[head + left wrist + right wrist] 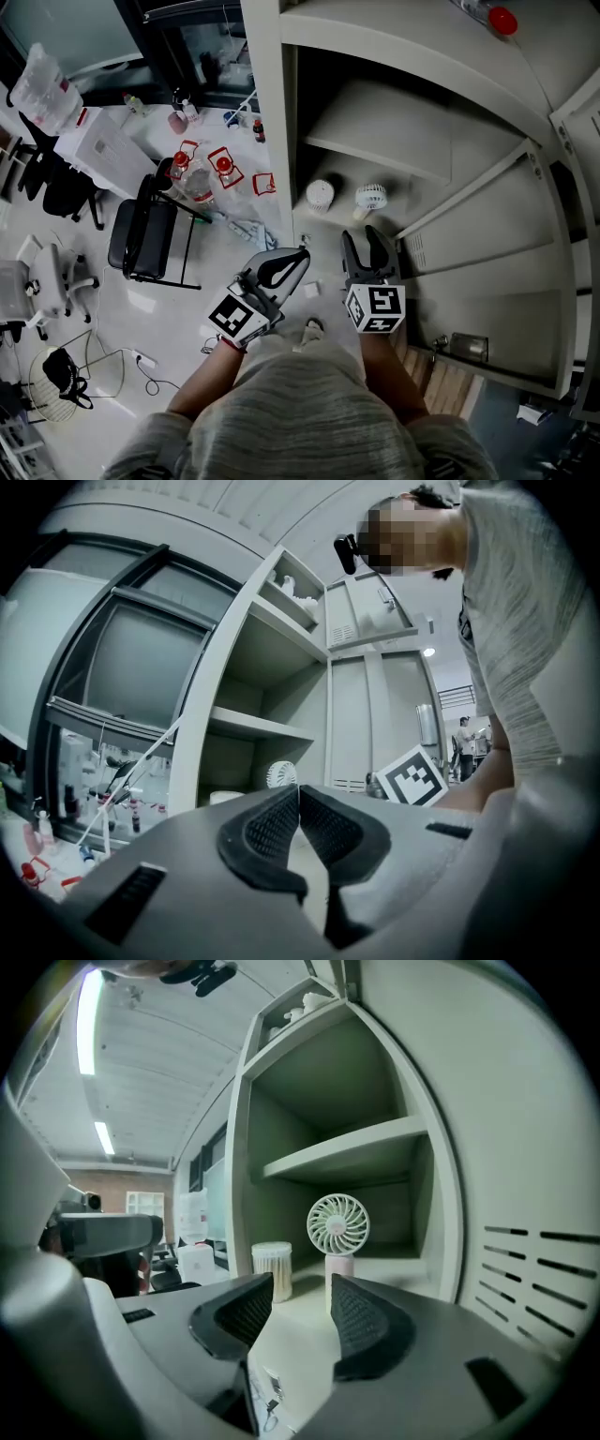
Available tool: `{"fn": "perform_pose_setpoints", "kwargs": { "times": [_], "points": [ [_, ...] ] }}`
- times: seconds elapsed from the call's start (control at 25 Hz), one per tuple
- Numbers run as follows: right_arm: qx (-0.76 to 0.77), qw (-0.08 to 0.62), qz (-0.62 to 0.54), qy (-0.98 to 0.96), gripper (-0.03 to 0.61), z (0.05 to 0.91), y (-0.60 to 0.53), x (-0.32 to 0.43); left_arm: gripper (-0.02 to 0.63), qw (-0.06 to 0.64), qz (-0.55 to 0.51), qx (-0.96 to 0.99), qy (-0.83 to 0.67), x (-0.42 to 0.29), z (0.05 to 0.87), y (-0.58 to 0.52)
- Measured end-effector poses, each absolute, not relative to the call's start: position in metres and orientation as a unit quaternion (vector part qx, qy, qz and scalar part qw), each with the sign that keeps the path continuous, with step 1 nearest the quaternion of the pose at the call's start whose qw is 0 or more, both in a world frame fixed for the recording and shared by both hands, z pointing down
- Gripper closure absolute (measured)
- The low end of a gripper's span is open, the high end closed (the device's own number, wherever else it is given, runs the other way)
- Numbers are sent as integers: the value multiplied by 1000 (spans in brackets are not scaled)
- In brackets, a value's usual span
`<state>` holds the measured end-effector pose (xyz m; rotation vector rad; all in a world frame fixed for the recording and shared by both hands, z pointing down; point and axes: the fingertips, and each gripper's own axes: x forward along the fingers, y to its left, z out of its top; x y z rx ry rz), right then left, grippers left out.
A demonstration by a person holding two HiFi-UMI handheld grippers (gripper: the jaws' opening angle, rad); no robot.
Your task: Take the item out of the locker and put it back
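At the locker [349, 1154], the right gripper [300, 1290] is lined up on the small fan [338, 1225] on its shelf, jaws apart and empty. The fan is not yet taken out, so the next move is likely forward, closing on its stem. The left gripper [298, 794] is closed and holds nothing.

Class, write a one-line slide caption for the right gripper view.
Open, empty right gripper faces a small fan and a round container on a locker shelf.

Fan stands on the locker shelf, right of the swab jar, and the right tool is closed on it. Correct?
No. The right gripper view shows the right tool open and empty; the fan stands free on the shelf beyond its jaws, untouched. It does stand right of the swab jar.
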<state>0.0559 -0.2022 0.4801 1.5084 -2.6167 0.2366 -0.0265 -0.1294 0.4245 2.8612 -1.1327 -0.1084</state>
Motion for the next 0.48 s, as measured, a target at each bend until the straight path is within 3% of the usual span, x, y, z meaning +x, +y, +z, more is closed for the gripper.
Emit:
{"fn": "perform_pose_setpoints", "kwargs": {
  "times": [0.48],
  "points": [
    [541,93,74,-832,364,500,-249,66,604,27,-27,932,-361,-21,425,-124]
  ]
}}
